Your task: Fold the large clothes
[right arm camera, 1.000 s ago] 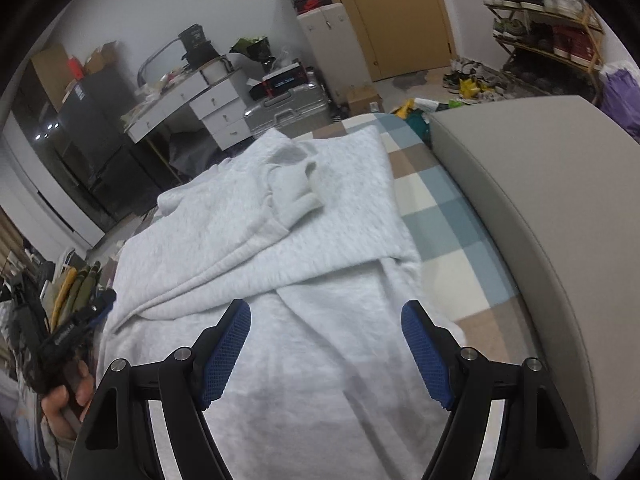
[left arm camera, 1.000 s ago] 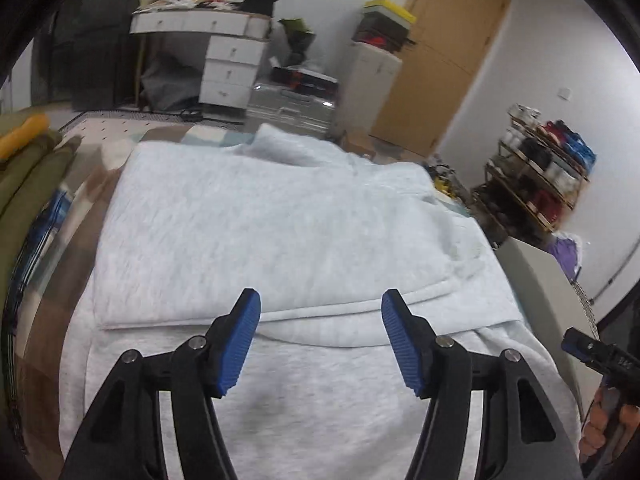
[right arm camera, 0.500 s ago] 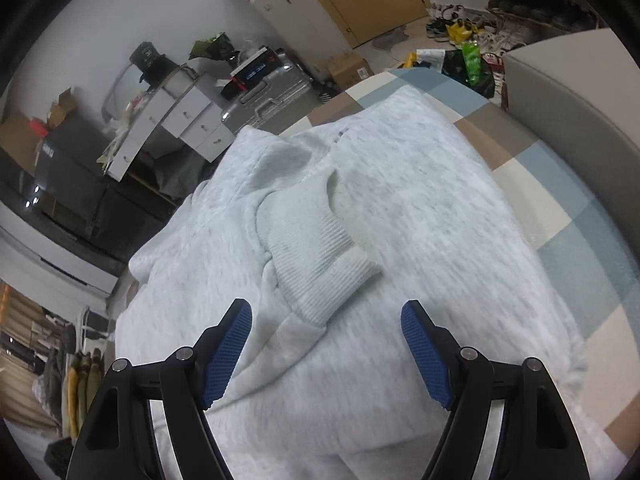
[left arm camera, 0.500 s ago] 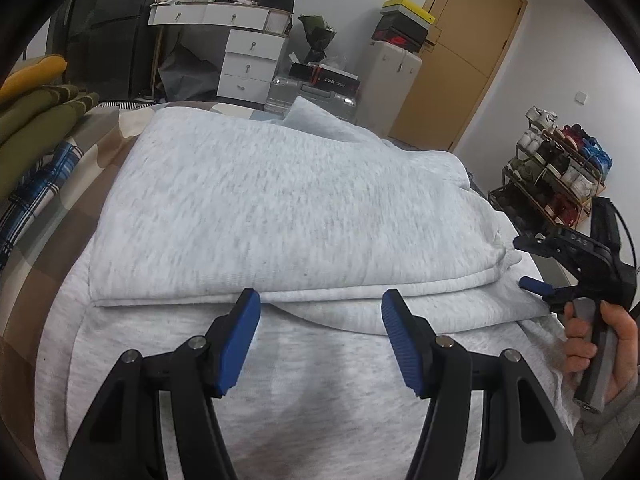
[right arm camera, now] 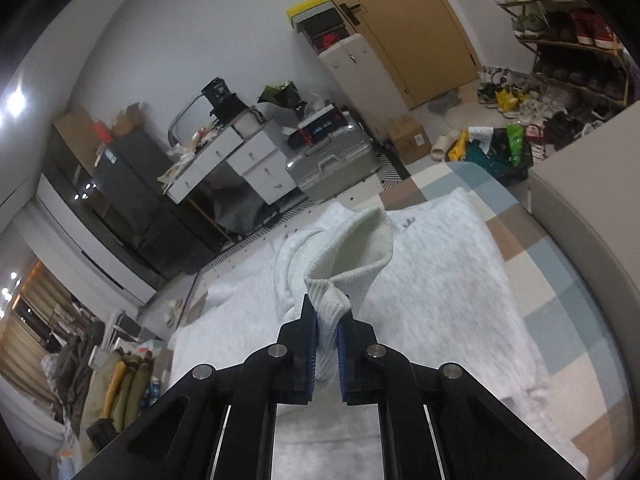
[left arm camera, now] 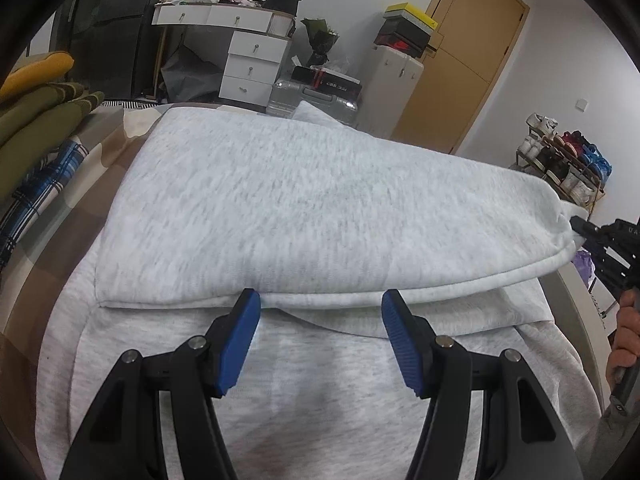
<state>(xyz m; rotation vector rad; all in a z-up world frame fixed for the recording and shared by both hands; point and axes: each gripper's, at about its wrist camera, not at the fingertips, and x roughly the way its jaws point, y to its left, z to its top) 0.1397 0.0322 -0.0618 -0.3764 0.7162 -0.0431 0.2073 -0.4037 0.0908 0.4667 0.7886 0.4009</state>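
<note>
A large light grey sweatshirt lies on the bed with one layer folded over its body. My left gripper hangs open just above the lower body, its blue pads short of the folded edge, nothing between them. In the right wrist view my right gripper is shut on the ribbed sleeve cuff, which stands up from the sweatshirt. From the left wrist view, the right gripper pinches the fabric at the fold's right end, held by a hand.
The checked bedcover shows to the right, bounded by a grey padded bed edge. Folded olive and yellow clothes and a blue plaid cloth lie at the left. White drawers, a silver suitcase and a shoe rack stand beyond.
My right gripper moved forward onto the sleeve cuff and shut on it, raising the cuff and the fold's right end. The left gripper stayed open in place.
</note>
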